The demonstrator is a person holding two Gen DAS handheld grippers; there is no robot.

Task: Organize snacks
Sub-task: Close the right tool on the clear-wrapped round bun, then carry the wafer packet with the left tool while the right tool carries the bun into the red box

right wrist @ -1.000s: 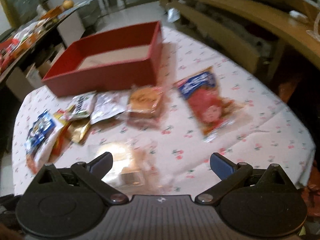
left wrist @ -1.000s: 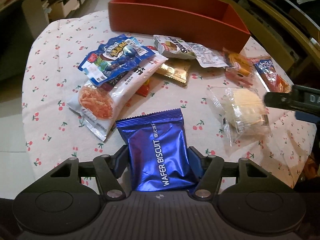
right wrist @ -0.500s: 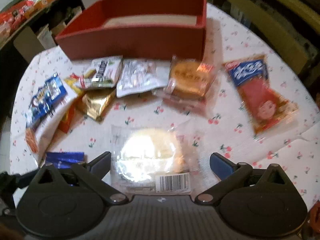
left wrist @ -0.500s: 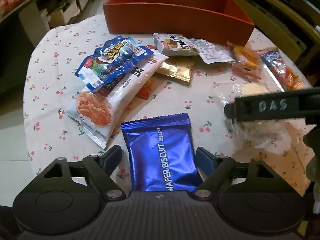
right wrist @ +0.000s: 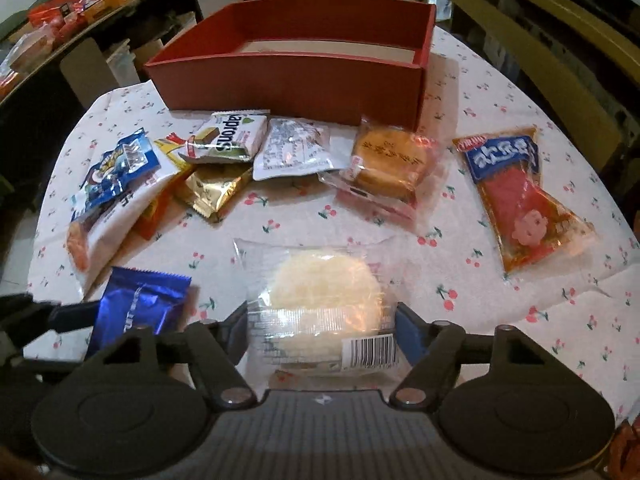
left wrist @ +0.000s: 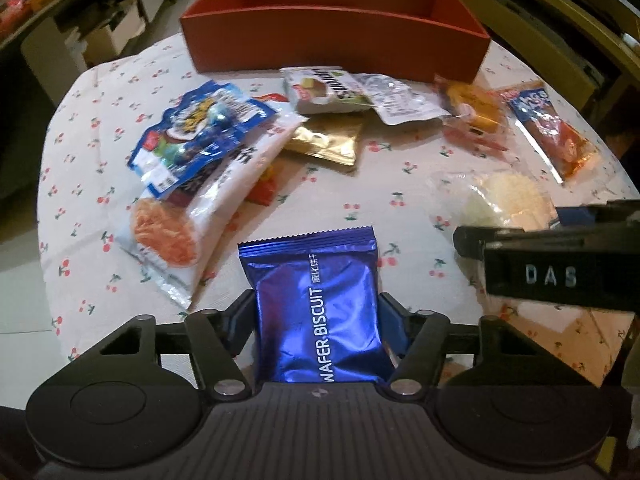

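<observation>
My left gripper [left wrist: 316,316] is shut on a blue wafer biscuit pack [left wrist: 316,304], which also shows in the right wrist view [right wrist: 136,308]. My right gripper [right wrist: 322,322] is shut on a clear-wrapped white rice cake [right wrist: 324,300], seen in the left wrist view [left wrist: 504,200] with the right gripper [left wrist: 560,272] beside it. An empty red box [right wrist: 288,76] stands at the table's far side, also in the left wrist view [left wrist: 332,44]. Several other snack packs lie between me and the box.
A blue candy bag [left wrist: 200,124] lies on a white shrimp-cracker bag [left wrist: 200,208] at left. A gold pack [right wrist: 208,192], a green-white wafer pack [right wrist: 228,136], a round cake [right wrist: 388,160] and a red-blue pack [right wrist: 516,196] lie on the cherry-print tablecloth [right wrist: 540,320]. Shelves surround the table.
My left jaws opened briefly and then closed on the blue wafer pack. My right gripper swung over the rice cake and its jaws closed on it.
</observation>
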